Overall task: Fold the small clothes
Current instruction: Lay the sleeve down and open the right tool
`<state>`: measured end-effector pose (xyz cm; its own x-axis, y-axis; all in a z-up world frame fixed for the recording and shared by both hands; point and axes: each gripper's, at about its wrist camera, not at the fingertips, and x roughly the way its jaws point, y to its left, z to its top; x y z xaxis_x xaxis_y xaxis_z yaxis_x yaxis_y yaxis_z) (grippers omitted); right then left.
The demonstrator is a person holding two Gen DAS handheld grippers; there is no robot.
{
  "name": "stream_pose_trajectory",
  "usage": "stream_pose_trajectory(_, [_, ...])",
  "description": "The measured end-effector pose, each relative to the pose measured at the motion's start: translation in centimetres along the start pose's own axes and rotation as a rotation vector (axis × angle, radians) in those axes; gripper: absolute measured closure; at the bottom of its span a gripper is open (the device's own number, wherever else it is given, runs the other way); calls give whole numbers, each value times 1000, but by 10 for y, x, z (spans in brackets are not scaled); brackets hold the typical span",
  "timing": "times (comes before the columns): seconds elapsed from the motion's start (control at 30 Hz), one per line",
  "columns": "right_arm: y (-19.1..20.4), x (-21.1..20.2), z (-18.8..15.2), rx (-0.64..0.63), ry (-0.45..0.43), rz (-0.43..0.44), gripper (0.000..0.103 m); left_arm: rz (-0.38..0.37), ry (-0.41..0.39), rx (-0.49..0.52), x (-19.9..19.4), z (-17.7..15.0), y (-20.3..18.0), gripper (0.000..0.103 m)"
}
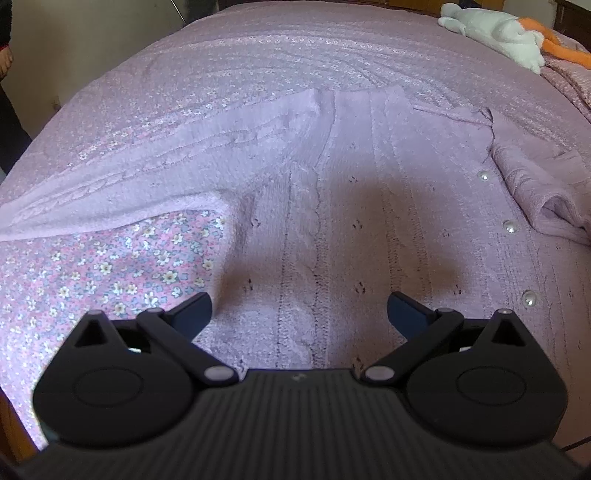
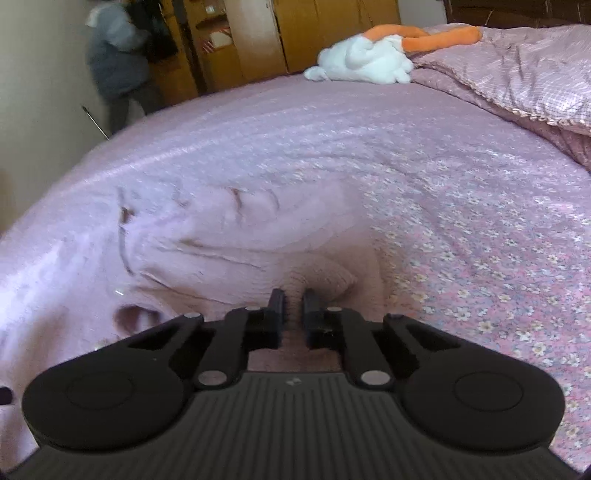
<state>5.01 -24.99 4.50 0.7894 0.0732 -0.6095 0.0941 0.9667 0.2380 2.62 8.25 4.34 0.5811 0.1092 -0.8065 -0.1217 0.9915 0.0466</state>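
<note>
Left gripper (image 1: 299,308) above the cardigan (image 1: 351,206), fingers (image 1: 194,310) spread wide with nothing between them; knit body lies directly under and ahead of the fingers, and their shadow falls on it

Right gripper (image 2: 294,306) low over the same cardigan (image 2: 229,236), fingers (image 2: 276,306) drawn in narrow with a fold of pink knit in the slim gap; cloth bunches into a rounded hump just past the tips. Grip looks closed on the cloth, though the contact itself is hard to see

Cardigan spread on the bed (image 1: 258,62), on a pink flowered sheet (image 1: 110,273). One sleeve (image 1: 129,184) stretched out flat to the left in the left wrist view. Pale lilac knit, cable ribs running lengthwise, small eyelet holes. Row of pearly buttons (image 1: 509,226) down the right side; beside them a folded-over flap of knit (image 1: 546,184)

White and orange soft toy (image 2: 369,59) at the far end of the bed, well apart from the cardigan. Rumpled pink quilt (image 2: 517,70) next to it. Wooden cupboards (image 2: 295,33) beyond the bed
</note>
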Motion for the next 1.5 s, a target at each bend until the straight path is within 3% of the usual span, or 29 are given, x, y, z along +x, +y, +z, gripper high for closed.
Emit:
stream_pose_trajectory(0.2, [25,-18,22,8,-45,146,93,-1,-17,-6,-6,1,4,0])
stream_pose_trajectory(0.53, [137,-13,63,-70,-27,395,93,22,-55,-25,-18,1,22,0])
stream_pose_trajectory(0.73, [209,9,59,-195,41,445,93,41,-67,-68,-23,-2,45,0])
stream_pose_trajectory(0.93, [254,46,33,-305,152,453,91,45,-61,-113,-23,-9,65,0])
stream_pose_trajectory(1.0, [259,49,24,-302,171,474,90,46,-58,-115,-22,-10,68,0])
stream_pose_trajectory(1.13, [254,38,17,-317,154,476,58,46,-51,-104,-16,-9,68,0])
stream_pose_trajectory(1.3, [219,14,11,-328,126,447,52,35,-53,-92,-9,-1,62,0])
stream_pose_trajectory(1.5, [147,3,8,-291,164,308,50,15,-71,-50,-6,19,42,0])
